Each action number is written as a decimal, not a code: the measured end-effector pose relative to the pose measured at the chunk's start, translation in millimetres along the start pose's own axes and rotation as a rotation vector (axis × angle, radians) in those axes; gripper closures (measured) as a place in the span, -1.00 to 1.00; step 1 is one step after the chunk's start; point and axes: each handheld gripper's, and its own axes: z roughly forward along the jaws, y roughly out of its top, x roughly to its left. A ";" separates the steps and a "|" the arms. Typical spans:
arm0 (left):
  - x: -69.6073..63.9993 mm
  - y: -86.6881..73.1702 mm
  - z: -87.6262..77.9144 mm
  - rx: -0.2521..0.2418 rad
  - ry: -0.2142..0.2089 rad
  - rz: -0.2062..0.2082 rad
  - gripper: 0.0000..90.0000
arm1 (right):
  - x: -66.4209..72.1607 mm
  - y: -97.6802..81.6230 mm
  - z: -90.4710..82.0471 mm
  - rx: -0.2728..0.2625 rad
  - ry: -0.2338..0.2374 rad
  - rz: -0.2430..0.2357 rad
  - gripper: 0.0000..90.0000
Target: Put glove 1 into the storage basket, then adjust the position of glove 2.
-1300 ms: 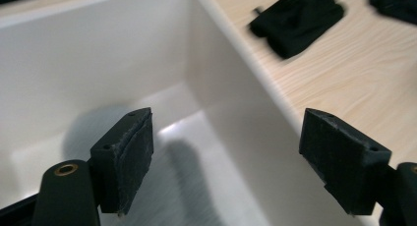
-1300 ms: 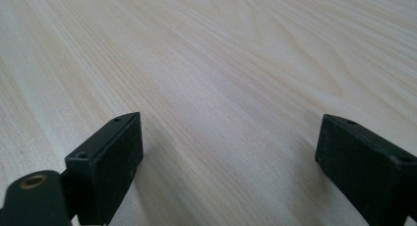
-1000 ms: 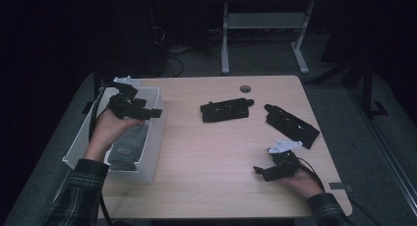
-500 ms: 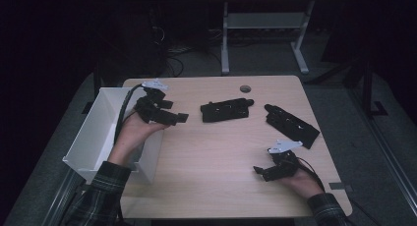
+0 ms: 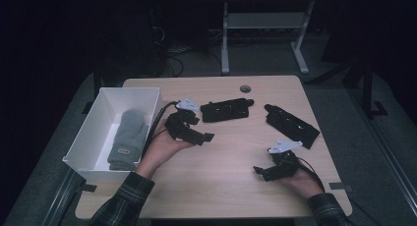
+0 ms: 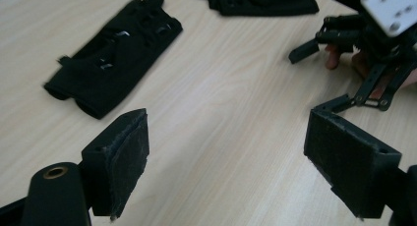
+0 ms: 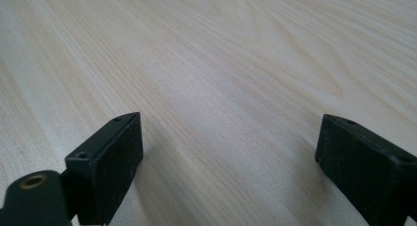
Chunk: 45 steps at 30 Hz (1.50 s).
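Right gripper [image 5: 268, 171] sits near the bench's near right corner, hand resting on the top. Jaws wide apart, nothing between them; the right gripper view has bare wood grain between the pads [image 7: 115, 167].

Left gripper [image 5: 196, 132] is left of bench centre, just right of the white bin [image 5: 88, 137], held off the surface by the left hand [image 5: 160, 147]. Jaws spread wide, empty. Its pads [image 6: 123, 162] frame bare wood, with the near black glove [image 6: 110, 64] lying flat beyond them, not touched.

In the high view that glove [image 5: 227, 109] lies just past the left gripper's tips, toward the far edge. Second black glove [image 5: 291, 126] lies toward the right edge, apart from the first, a bit beyond the right gripper. Grey mitten [image 5: 127, 137] lies inside the bin, which hangs at the bench's left edge.

Bench top [image 5: 231, 191] is light wood with a round cable grommet [image 5: 245, 88] near the far edge. Beyond: dark room, grey carpet, legs of another table [image 5: 260, 39], cables on the floor.
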 end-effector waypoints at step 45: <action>-10.8 -117.6 59.6 0.003 0.035 0.112 -0.72 | -64.9 29.8 -23.9 0.016 -0.127 0.035 1.00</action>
